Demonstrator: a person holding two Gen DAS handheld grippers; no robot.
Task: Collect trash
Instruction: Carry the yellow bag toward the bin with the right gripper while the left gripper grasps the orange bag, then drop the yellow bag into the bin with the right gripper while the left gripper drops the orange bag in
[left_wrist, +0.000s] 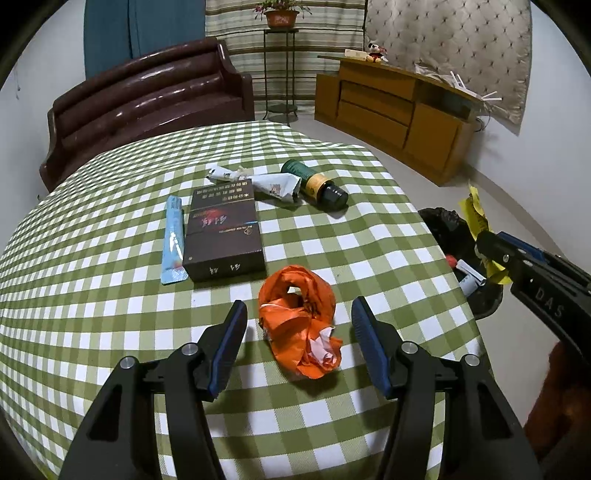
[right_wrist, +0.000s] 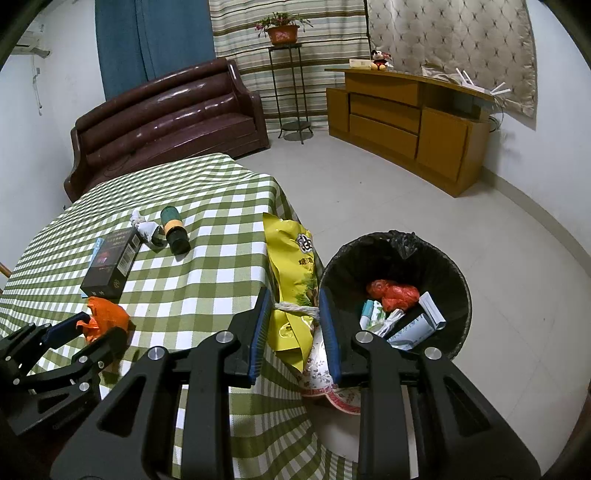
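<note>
Orange crumpled wrapper (left_wrist: 301, 325) lay on the green-checked counter (left_wrist: 110, 295), shiny foil-like, scrunched into a loop with a white/red scrap showing at its near end. Left hand-held gripper (left_wrist: 299, 343) was wide open, one finger on each side of the wrapper, clear gaps both sides, no contact visible. In the right wrist view the same left hand-held gripper (right_wrist: 98, 325) sat at 8 o'clock with the wrapper (right_wrist: 105, 314) at its tips.

Right hand-held gripper (right_wrist: 293, 332) was closed on a yellow snack bag (right_wrist: 291, 273): long, creased, printed with a black-and-white logo, cinched with a pale string at the pinch line. Bag stood up from the fingers toward 12 o'clock, at the counter's edge, just beside the bin. Black-lined trash bin (right_wrist: 458, 280) sat on the floor at 3 o'clock of the bag, holding a red crumpled bag (right_wrist: 393, 293), tubes and small cartons.

Other items on the counter, left wrist view: dark cigarette carton (left_wrist: 223, 236) at 11 o'clock of the wrapper, blue sachet (left_wrist: 173, 240) touching its left side, crumpled paper (left_wrist: 258, 181) and a green bottle (left_wrist: 314, 184) lying on its side at 12 o'clock.
</note>
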